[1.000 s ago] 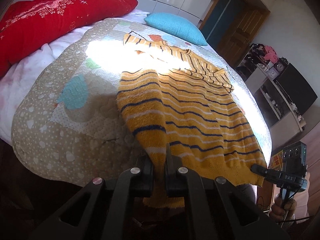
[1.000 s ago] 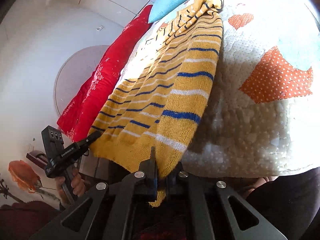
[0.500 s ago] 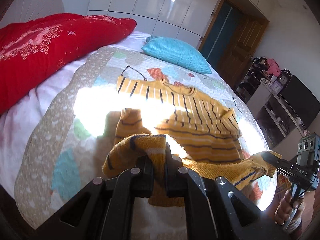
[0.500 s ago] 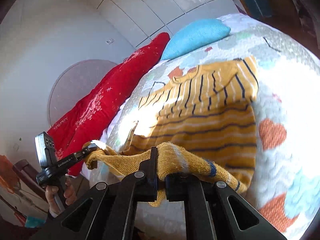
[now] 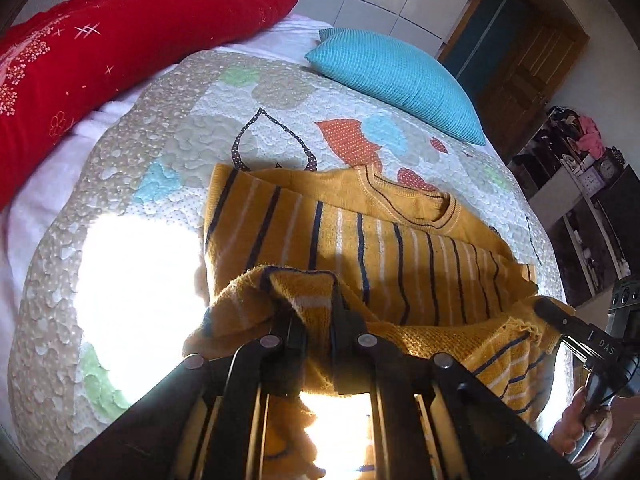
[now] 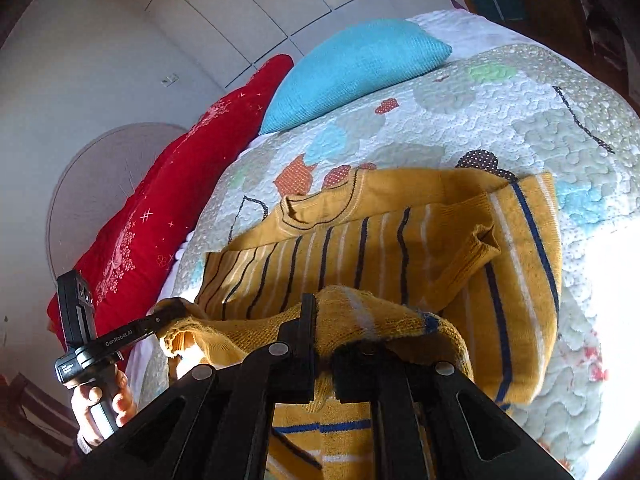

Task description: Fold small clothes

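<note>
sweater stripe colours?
Mustard-yellow sweater with navy and white stripes; clearest in the left wrist view.

The bed (image 5: 56,216) wears a patchwork quilt (image 5: 180,120). On it lies a yellow striped sweater (image 5: 400,248); beyond the sweater rest a turquoise pillow (image 5: 392,80) and a red cushion (image 5: 100,48).

A mustard-yellow knitted sweater (image 5: 400,256) with navy and white stripes is spread on the quilt, its round neckline turned toward 12 o'clock. Its hem (image 6: 360,312) is lifted and bunched at 6 o'clock, carried over the lower body, and 1 sleeve is folded across the chest.
</note>
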A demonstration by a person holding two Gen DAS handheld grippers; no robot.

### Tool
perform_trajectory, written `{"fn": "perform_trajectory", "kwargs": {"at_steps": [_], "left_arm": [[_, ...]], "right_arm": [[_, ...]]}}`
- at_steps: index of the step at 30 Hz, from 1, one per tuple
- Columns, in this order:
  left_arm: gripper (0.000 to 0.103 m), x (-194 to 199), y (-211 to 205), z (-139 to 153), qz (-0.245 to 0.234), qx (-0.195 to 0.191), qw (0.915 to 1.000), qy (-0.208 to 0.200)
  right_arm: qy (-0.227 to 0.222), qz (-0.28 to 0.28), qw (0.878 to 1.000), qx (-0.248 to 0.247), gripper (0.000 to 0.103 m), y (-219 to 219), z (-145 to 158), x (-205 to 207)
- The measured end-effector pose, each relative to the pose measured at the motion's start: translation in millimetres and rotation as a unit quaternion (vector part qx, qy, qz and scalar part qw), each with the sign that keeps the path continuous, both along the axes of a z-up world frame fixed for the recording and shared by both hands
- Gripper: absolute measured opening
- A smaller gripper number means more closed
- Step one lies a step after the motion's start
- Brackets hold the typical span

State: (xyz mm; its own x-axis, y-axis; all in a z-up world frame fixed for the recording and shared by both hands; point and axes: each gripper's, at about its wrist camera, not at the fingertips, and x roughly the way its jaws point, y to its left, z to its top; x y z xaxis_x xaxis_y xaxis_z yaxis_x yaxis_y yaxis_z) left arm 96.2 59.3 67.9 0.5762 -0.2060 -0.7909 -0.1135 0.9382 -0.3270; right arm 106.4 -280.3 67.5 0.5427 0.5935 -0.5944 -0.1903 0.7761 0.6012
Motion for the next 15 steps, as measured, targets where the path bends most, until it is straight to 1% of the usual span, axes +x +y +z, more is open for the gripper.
{"fn": "perform_trajectory", "kwargs": {"at_steps": [2, 4, 5, 6, 7, 8, 9, 10, 11, 13, 14, 15], "left_arm": [[0.012, 16, 5, -6, 0.008, -0.018, 0.9998, 0.009], [0.014, 29, 10, -10, 0.017, -0.042, 0.9989, 0.012], [0.016, 35, 13, -13, 0.02, -0.057, 0.998, 0.016], [0.018, 40, 16, -15, 0.022, -0.076, 0.9967, 0.019], [0.025, 45, 19, -17, 0.023, -0.096, 0.9949, 0.019], [0.036, 50, 22, -18, 0.026, -0.114, 0.993, 0.017], [0.042, 52, 26, -18, 0.032, -0.128, 0.9912, 0.011], [0.059, 54, 30, -16, 0.043, -0.137, 0.9897, 0.001], [0.071, 55, 36, -14, 0.057, -0.142, 0.9881, -0.011], [0.077, 57, 48, -13, 0.077, -0.163, 0.9833, -0.027], [0.077, 60, 53, -14, 0.084, -0.17, 0.9815, -0.025], [0.077, 62, 57, -16, 0.093, -0.167, 0.9813, -0.017]], "right_arm": [[0.016, -0.005, 1.0, 0.006, 0.009, -2, -9, 23], [0.031, -0.011, 0.999, 0.015, 0.012, -5, -17, 44], [0.04, -0.016, 0.999, 0.02, 0.018, -7, -22, 54], [0.049, -0.023, 0.998, 0.025, 0.028, -9, -26, 62], [0.056, -0.031, 0.997, 0.034, 0.035, -11, -30, 70], [0.059, -0.039, 0.997, 0.044, 0.045, -14, -33, 76], [0.06, -0.046, 0.996, 0.055, 0.05, -16, -36, 81], [0.061, -0.052, 0.995, 0.063, 0.052, -18, -37, 86], [0.062, -0.057, 0.994, 0.068, 0.056, -20, -39, 90], [0.064, -0.067, 0.993, 0.076, 0.059, -22, -41, 97], [0.065, -0.073, 0.992, 0.078, 0.061, -23, -43, 100], [0.067, -0.079, 0.992, 0.077, 0.062, -23, -44, 102]]}}
